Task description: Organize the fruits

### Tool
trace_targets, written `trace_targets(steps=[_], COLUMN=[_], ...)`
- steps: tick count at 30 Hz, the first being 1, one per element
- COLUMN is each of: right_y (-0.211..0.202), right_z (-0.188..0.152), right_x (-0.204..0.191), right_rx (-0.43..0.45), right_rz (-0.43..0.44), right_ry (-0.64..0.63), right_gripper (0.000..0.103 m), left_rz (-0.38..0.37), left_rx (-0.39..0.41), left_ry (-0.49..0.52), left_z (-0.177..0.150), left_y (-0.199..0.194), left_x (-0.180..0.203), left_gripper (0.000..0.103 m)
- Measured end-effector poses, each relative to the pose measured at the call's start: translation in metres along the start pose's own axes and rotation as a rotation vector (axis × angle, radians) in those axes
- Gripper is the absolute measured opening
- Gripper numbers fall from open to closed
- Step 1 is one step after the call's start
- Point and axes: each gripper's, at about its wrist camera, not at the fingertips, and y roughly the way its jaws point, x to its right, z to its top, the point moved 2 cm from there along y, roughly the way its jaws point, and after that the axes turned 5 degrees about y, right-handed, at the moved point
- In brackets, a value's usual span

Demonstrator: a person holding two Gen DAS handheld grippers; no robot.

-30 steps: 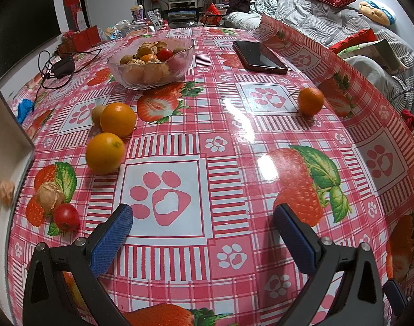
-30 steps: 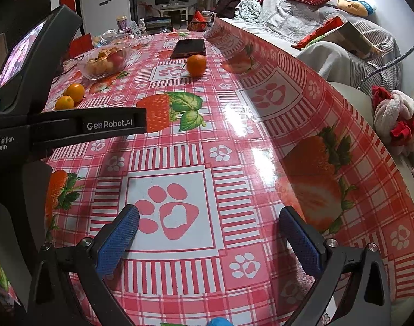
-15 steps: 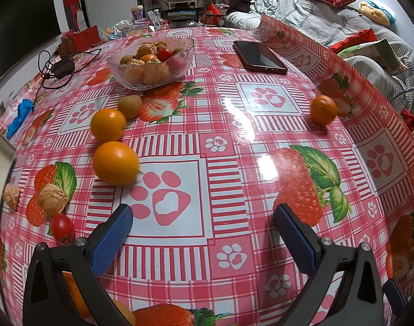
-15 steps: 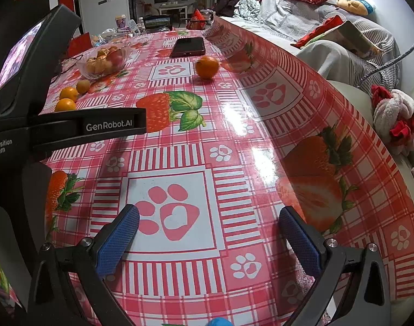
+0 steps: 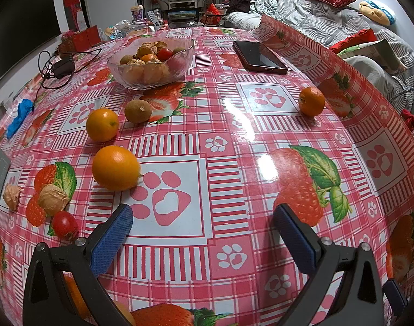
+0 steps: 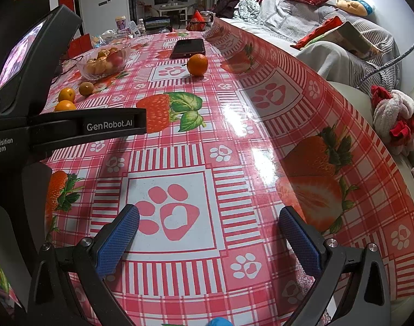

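A: Where does the left wrist camera sit?

B: Low over the tablecloth (image 5: 223,103), looking forward between its own blue fingers (image 5: 111,239) toward the glass bowl (image 5: 151,62) and the sofa beyond.

A: And the right wrist camera?

B: Equally low, nearer the table's right edge, facing the same way. Both catch the bowl, the phone (image 6: 189,47) and the lone orange (image 6: 197,64); the left gripper's body (image 6: 71,127) fills the right view's left side.

My left gripper (image 5: 202,233) spread wide and empty at frame bottom, 1 orange (image 5: 115,168) just above its left finger, another orange (image 5: 102,124) and a kiwi (image 5: 138,111) higher, glass fruit bowl (image 5: 151,63) upper centre, a lone mandarin (image 5: 311,101) at right, phone (image 5: 258,57) above it.
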Motion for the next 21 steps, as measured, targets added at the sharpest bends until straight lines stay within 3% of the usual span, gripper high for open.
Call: trace_targets(steps=[21], right_y=[0.0021], right_z=[0.0036], right_x=[-0.0006], right_rx=[-0.037], right_rz=[0.005], right_ry=[0.003], right_gripper=[0.103], left_rz=[0.000], left_rx=[0.000], left_ry=[0.000], left_z=[0.0001], left_y=[-0.0001], left_x=[0.0000], left_gripper=[0.103])
